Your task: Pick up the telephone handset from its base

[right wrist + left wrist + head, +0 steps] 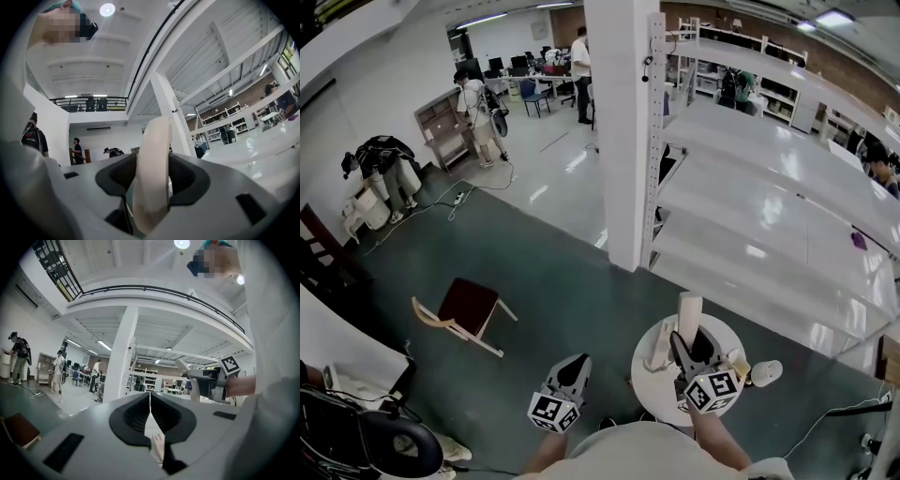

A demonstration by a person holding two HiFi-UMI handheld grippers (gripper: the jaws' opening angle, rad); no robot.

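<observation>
Green-floored hall; white metal shelving (769, 197) close behind round white tabletop (645, 380). Right claw (693, 341) clamped on cream plastic telephone handset (689, 307), upright above tabletop. Left claw (574, 366) closed, empty, alongside. Red-seated wooden chair (469, 307) further left.

the cream handset (154, 145) stands upright, clamped in the right hand-held gripper (151, 180), off its pale base (660, 349).

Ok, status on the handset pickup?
Left gripper shut, empty, off to the side. Right gripper shut on handset, held over round table. Nothing seen in the way.
</observation>
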